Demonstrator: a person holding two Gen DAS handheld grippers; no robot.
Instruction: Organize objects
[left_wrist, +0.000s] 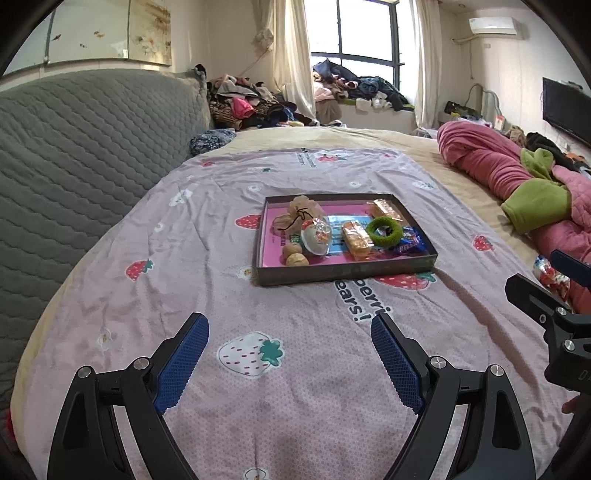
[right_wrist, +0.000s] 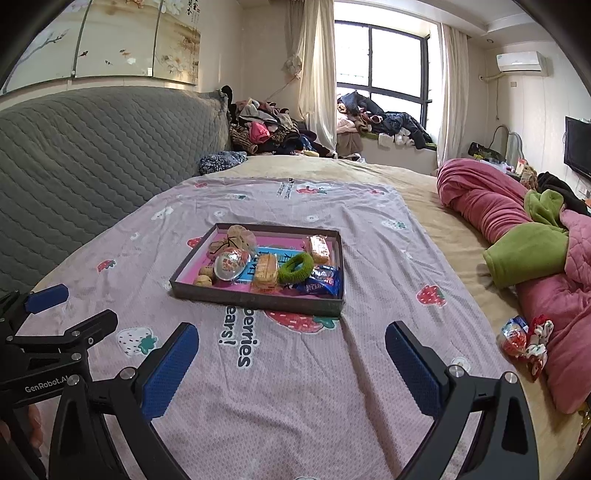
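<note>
Tray (right_wrist: 258, 299): shallow stiff card box, mid-bed on sheet (right_wrist: 295, 369); holds light crinkly snack packs, soft green ring (right_wrist: 295, 267). Likely slippery wrappers; pinch at ends. Stray wrapped sweet (right_wrist: 513, 338) beside quilt. Left claw (left_wrist: 290, 363), right claw (right_wrist: 291, 369): both released, empty.

Bare strawberry sheet (right_wrist: 295, 387) is lying open between both grippers and the tray (right_wrist: 258, 299). A pink quilt (right_wrist: 554, 314) is crowding the right side, with wrapped sweets (right_wrist: 515, 338) lying beside it.
</note>
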